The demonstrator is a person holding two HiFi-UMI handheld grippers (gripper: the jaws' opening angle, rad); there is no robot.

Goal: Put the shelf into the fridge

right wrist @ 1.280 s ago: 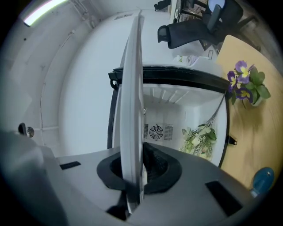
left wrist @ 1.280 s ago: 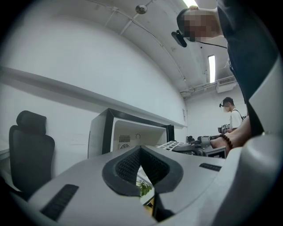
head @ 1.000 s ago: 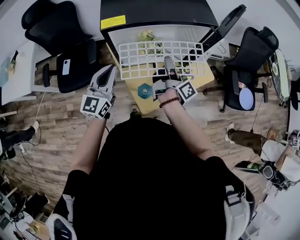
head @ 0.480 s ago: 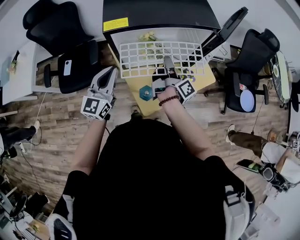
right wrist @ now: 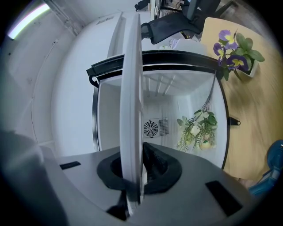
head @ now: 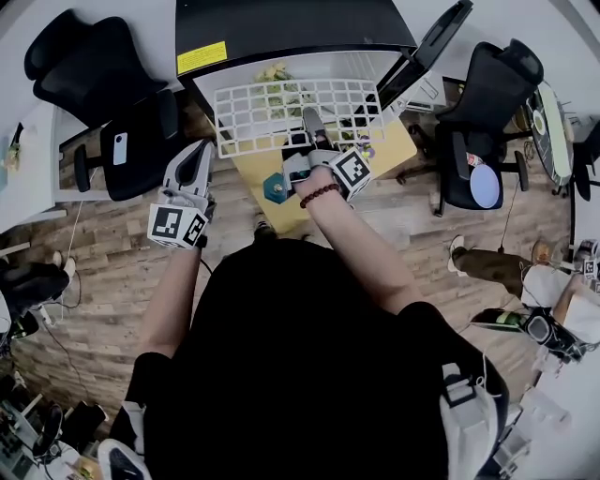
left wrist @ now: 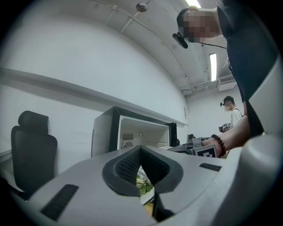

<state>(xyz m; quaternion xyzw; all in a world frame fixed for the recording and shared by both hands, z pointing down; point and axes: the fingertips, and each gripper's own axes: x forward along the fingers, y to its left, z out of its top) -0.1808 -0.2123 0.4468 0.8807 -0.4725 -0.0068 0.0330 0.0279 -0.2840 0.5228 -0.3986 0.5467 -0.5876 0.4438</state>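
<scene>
The white wire shelf [head: 253, 112] hangs level in front of the open fridge [head: 281, 28], its far edge at the mouth of the white interior. My right gripper [head: 309, 122] is shut on the shelf's near edge. In the right gripper view the shelf [right wrist: 131, 110] shows edge-on between the pads [right wrist: 154, 163], with the fridge's back wall [right wrist: 168, 101] behind it. My left gripper [head: 202, 150] hangs left of the shelf, apart from it, shut on nothing. From the left gripper view the fridge [left wrist: 106, 137] is seen from its side.
A spray of flowers [right wrist: 199, 130] lies inside the fridge. The fridge door [head: 431, 42] stands open at right. On the wooden table [head: 394, 150] are potted purple flowers [right wrist: 234, 53] and a blue object [head: 276, 187]. Black office chairs [head: 112, 103] [head: 478, 103] flank the table.
The head view has shifted, so everything sits further left in it. The right gripper still holds the shelf at the fridge mouth. The left gripper has sunk slightly.
</scene>
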